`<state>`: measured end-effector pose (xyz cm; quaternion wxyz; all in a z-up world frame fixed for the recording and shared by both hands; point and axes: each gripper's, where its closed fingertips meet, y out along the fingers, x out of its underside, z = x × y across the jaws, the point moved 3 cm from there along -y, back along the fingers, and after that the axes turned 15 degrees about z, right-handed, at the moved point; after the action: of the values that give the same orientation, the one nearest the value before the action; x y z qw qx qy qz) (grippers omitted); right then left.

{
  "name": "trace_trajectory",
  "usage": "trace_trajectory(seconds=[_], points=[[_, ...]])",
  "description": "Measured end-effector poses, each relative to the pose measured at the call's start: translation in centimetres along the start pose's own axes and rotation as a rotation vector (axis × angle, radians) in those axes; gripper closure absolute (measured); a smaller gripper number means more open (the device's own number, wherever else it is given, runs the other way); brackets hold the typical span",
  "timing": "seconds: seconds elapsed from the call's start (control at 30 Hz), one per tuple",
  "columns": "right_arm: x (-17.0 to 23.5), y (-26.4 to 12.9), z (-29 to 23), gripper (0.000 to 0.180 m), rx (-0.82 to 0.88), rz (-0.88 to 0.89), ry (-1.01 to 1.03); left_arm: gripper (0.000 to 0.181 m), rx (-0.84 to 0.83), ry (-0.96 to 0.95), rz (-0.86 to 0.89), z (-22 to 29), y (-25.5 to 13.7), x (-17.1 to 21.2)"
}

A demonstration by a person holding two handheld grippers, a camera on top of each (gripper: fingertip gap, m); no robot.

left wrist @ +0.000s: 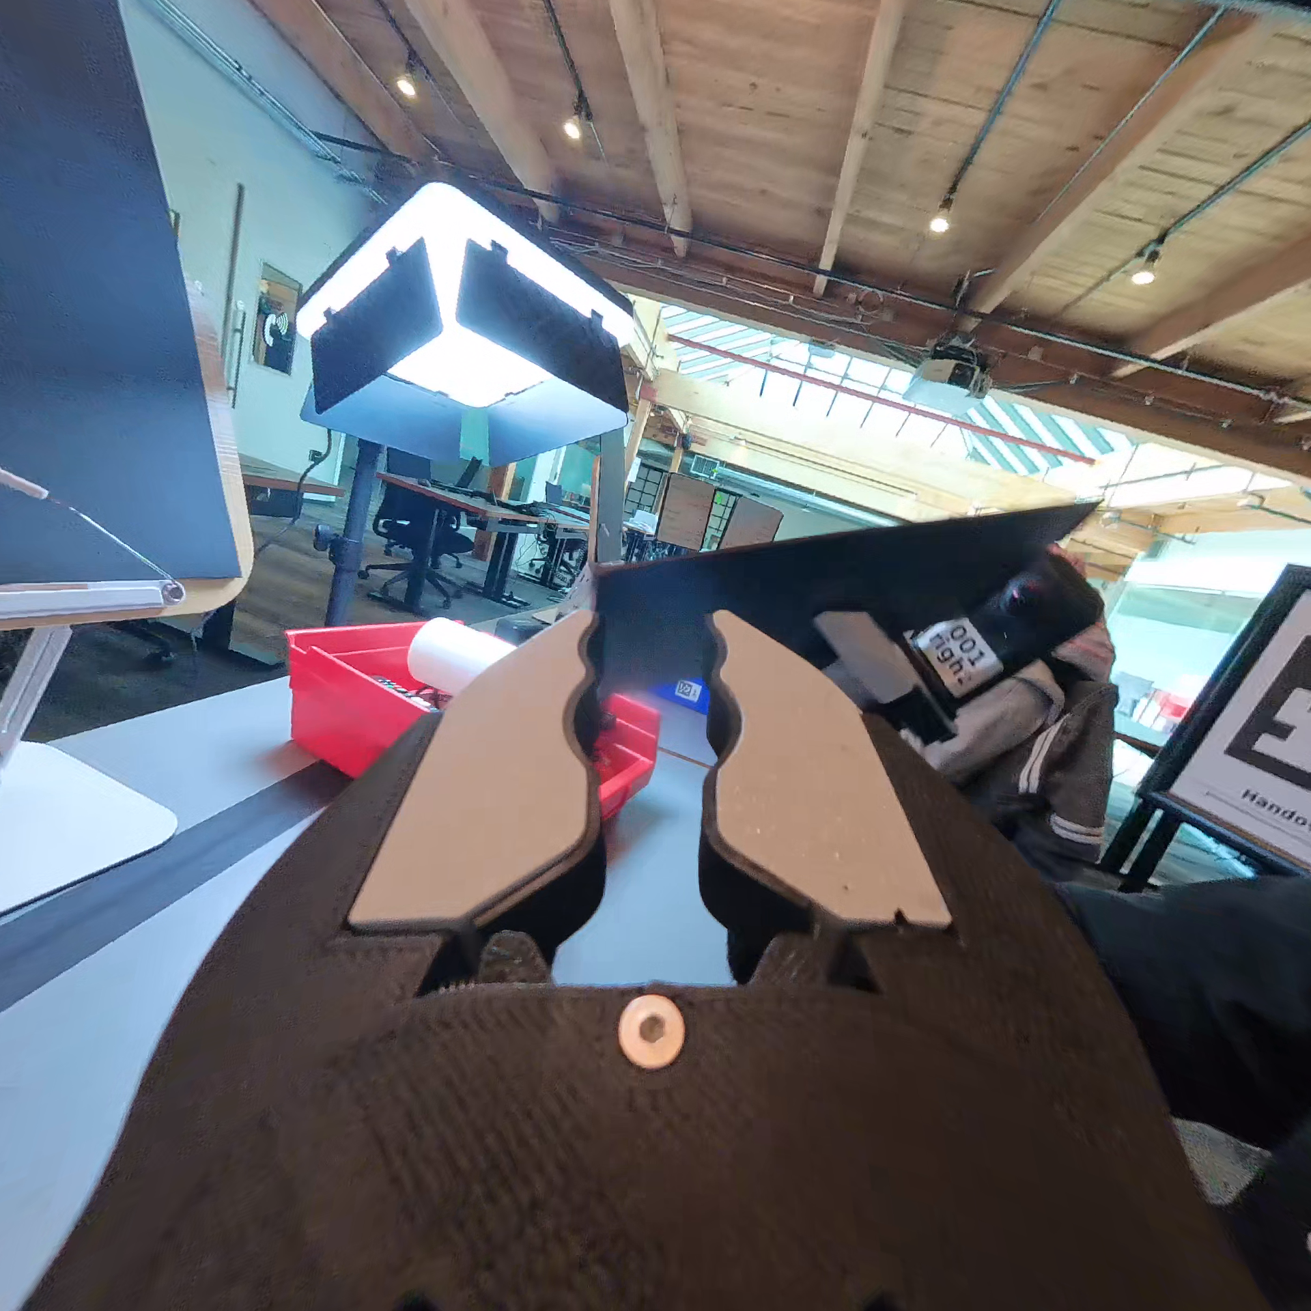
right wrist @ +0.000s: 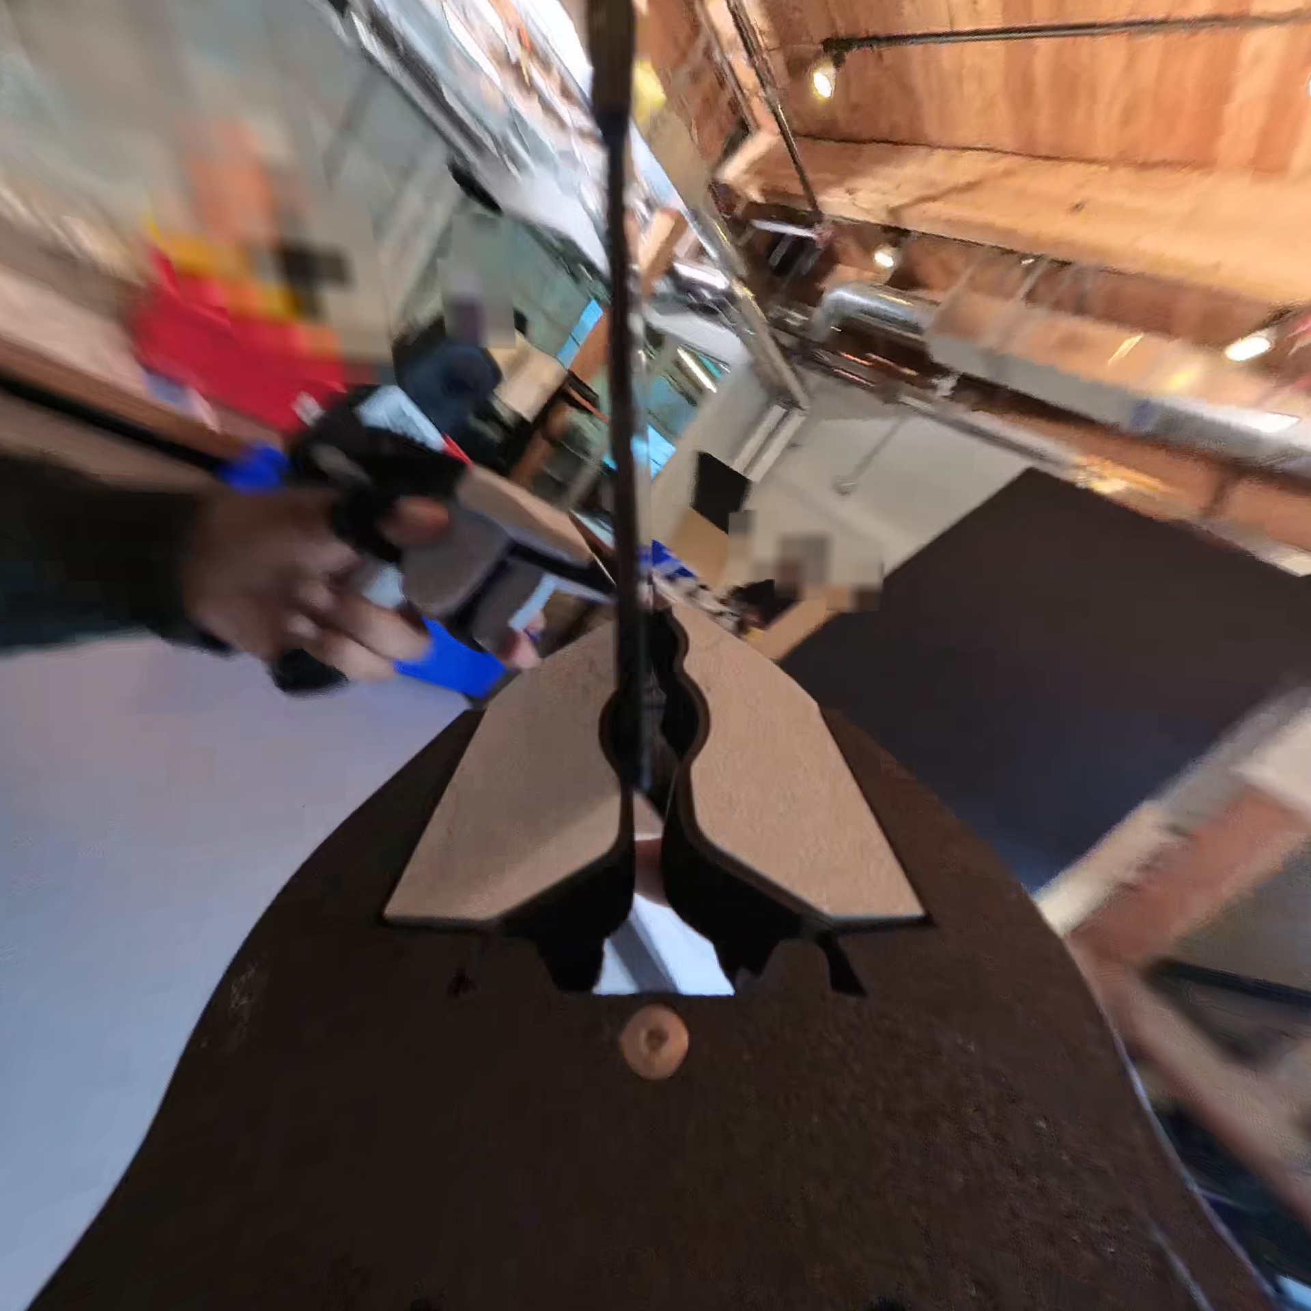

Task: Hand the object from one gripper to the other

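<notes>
A thin black sheet (left wrist: 816, 574) hangs in the air in the left wrist view, just past my left gripper (left wrist: 654, 621). The left gripper's jaws stand apart and its pads do not press on the sheet. My right gripper (left wrist: 872, 667) holds the sheet's right part. In the right wrist view the sheet (right wrist: 619, 355) shows edge-on, running up from between my right gripper's (right wrist: 649, 624) closed pads. The left gripper (right wrist: 496, 539), held by a hand (right wrist: 284, 567), reaches the sheet from the left; that part is blurred.
A red bin (left wrist: 340, 688) holding a white roll (left wrist: 454, 653) stands on the grey table (left wrist: 177, 745). A lit lamp panel (left wrist: 461, 319) on a stand is behind it. A monitor (left wrist: 92, 319) is at the left, and a framed sign (left wrist: 1256, 723) at the right. About 8 cm separates my left fingertips from my right. From either gripper's tips it is about 35 cm to the lit lamp panel (left wrist: 461, 319).
</notes>
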<state>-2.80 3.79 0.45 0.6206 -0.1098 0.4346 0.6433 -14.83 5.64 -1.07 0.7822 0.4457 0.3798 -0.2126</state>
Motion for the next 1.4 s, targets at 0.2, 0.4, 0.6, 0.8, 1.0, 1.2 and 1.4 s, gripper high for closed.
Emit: trace_trajectory(seconds=[0.2,0.4,0.6,0.8,1.0,1.2,1.4], points=[[3.7,-0.9,1.6,0.177,0.109,-0.287,-0.723,0.148,0.054,-0.229,-0.081,2.5,1.2,0.7],[6.3,-1.7,2.5,0.177,0.193,-0.375,-0.928,0.148,0.015,-0.328,-0.254,3.2,1.7,4.0],[9.0,-3.0,3.2,0.177,0.191,-0.453,-0.942,0.165,0.021,-0.359,-0.392,3.0,1.4,6.8],[9.8,-3.1,3.0,0.168,0.179,-0.479,-0.855,0.175,0.023,-0.246,-0.397,1.5,0.9,7.3],[10.1,-3.2,0.6,0.141,-0.070,-0.416,-0.611,0.178,-0.069,0.059,-0.450,-0.8,-0.9,4.5],[10.4,-2.8,-1.7,0.139,-0.227,-0.477,-0.509,0.179,-0.105,0.215,-0.510,-1.1,-2.0,2.5],[9.9,-1.4,-1.8,0.104,-0.148,-0.473,-0.543,0.179,-0.150,0.251,-0.517,-1.4,-3.0,0.7]])
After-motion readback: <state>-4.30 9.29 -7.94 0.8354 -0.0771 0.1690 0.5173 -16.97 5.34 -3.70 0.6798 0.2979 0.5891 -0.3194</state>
